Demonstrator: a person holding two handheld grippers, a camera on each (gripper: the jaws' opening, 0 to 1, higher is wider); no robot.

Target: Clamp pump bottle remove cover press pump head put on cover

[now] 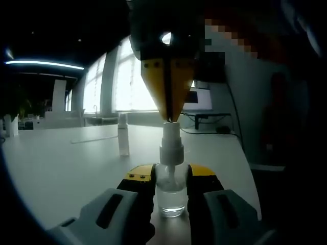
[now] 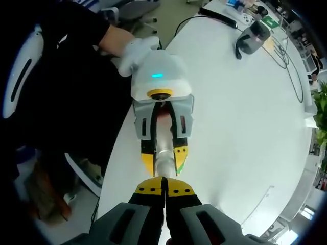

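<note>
setting: dim office with bright windows behind; one long white counter (image 1: 61,163) with a rounded end.

items, counted:
- pump bottle (image 1: 171,168), one: clear, upright on the counter near its edge, white pump head on top. in the right gripper view it is seen from above (image 2: 164,155), mostly covered by the tongs around it.
- cover (image 1: 123,134), one: slim clear cap standing upright on the counter, well apart from the bottle, farther back and to the side.
- left tongs (image 1: 171,178), one: yellow-tipped jaws pinching the bottle's body from both sides; seen in the right gripper view (image 2: 164,155) with a white housing and a small lit green mark, held by a hand (image 2: 134,53) in a white glove.
- right tongs (image 2: 164,190), one: jaws pressed together, tips pointing straight down; in the left gripper view (image 1: 169,97) the tips touch the top of the pump head.
- cable (image 2: 204,18), one, dark, trailing over the far counter to a grey object (image 2: 254,35) hard to make out.
- monitor (image 1: 198,99), one, on a desk beyond.

hard to read: liquid level in the bottle; small items on the far counter edge are too blurred to identify.
</note>
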